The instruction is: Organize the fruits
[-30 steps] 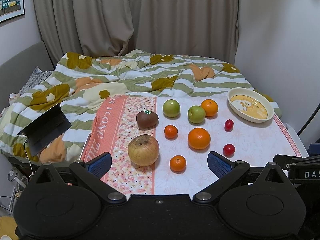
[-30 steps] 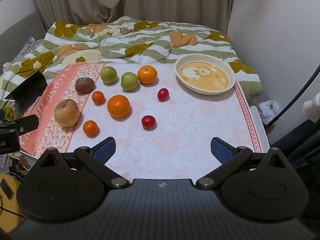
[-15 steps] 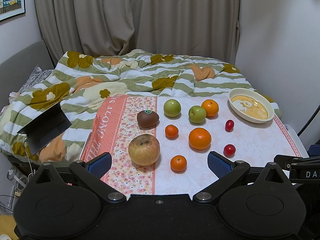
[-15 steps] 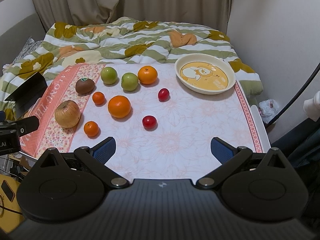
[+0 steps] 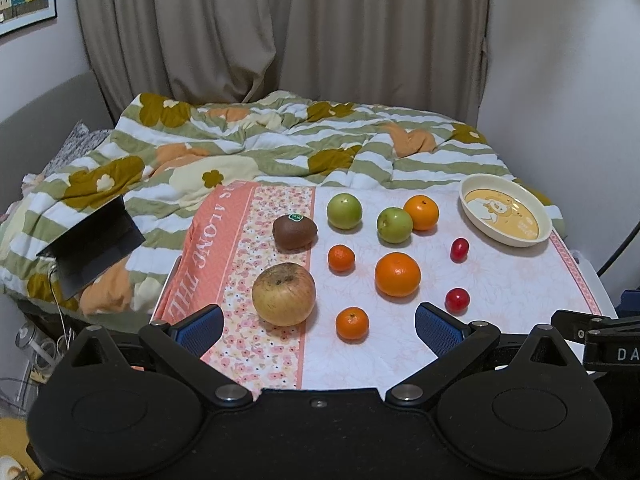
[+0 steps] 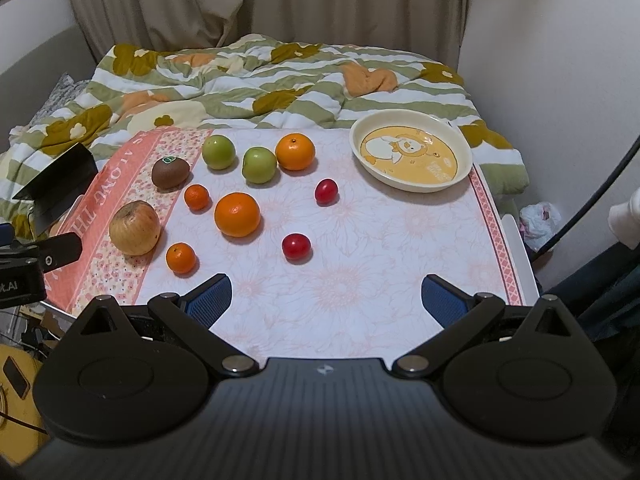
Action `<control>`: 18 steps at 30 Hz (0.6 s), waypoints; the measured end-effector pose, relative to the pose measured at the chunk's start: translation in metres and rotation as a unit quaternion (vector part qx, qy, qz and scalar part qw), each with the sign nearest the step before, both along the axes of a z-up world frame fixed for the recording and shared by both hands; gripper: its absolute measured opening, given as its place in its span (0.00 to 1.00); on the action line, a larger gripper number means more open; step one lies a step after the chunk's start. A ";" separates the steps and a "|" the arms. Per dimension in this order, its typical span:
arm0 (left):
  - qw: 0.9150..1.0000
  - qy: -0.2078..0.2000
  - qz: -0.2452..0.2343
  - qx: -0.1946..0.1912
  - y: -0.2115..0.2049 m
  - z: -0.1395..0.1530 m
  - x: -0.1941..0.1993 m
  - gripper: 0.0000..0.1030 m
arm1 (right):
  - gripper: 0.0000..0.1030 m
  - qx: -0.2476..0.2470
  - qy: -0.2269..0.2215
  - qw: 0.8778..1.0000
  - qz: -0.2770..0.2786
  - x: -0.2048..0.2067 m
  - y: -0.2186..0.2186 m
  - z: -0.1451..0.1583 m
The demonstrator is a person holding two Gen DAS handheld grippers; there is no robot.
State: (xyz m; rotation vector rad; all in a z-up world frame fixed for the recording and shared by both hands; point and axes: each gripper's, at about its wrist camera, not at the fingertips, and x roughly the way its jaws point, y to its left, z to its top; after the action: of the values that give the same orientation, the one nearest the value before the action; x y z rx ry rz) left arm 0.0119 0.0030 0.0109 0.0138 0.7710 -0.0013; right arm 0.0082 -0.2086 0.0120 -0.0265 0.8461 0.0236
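Orange, green, brown and red fruit is spread loose on the tablecloth (image 6: 360, 280), none yet sorted. From the left are seen an apple (image 6: 135, 228), a kiwi (image 6: 170, 173), two tangerines, two green apples, two oranges and two red tomatoes. At two o'clock the dish (image 6: 412, 155) is left bare. The left gripper (image 5: 319, 330) and right gripper (image 6: 326, 298) are held wide apart, nothing grasped; all moving remains.
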 end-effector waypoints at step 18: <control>0.989 -0.012 0.148 0.018 -0.003 -0.046 0.045 1.00 | 1.00 -0.023 -0.011 0.983 0.182 0.083 -0.021 -0.046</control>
State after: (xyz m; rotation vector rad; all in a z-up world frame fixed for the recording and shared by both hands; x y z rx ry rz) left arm 0.0567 0.0005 -0.0346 -0.0663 0.7422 0.2952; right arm 0.0915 -0.2292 -0.0339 -0.2242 0.8095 0.3481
